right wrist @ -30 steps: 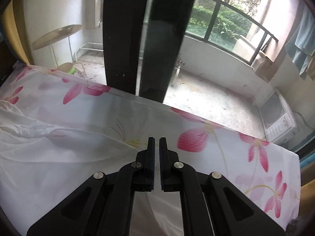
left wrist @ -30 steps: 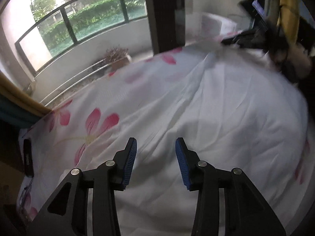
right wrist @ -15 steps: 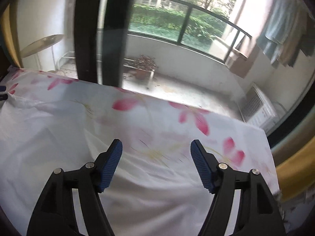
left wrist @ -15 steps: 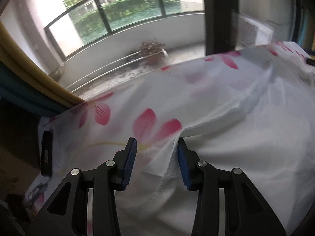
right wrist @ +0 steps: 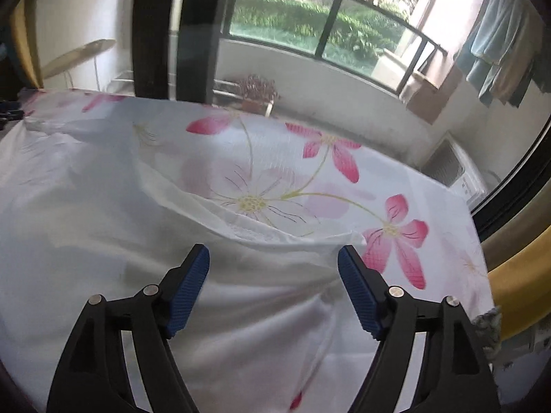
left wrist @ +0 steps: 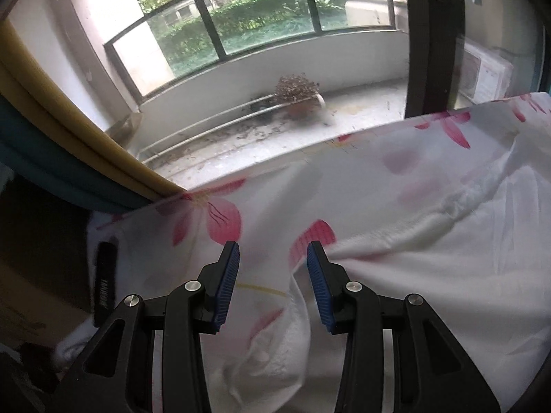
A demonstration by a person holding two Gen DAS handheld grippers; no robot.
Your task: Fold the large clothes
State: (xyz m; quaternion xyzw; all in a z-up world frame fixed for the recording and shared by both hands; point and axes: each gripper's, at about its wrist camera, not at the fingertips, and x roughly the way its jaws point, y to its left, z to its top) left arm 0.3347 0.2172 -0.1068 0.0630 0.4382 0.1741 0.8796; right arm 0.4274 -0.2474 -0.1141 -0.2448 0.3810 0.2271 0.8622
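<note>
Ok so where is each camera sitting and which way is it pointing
Left wrist: on the left gripper, angled down over the white garment on the flowered sheet, facing the balcony; only its own fingers show, apart.
Right wrist: on the right gripper, tilted down at the same garment and sheet; its jaws are opening, nothing pressed between.
Shared: garment, sheet, potted plant.

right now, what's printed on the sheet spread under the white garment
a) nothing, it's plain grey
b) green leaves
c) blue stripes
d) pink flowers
d: in the right wrist view the sheet shows pink-petalled flowers with yellow centres and thin yellow-green stems beyond the edge of the white garment.
</note>
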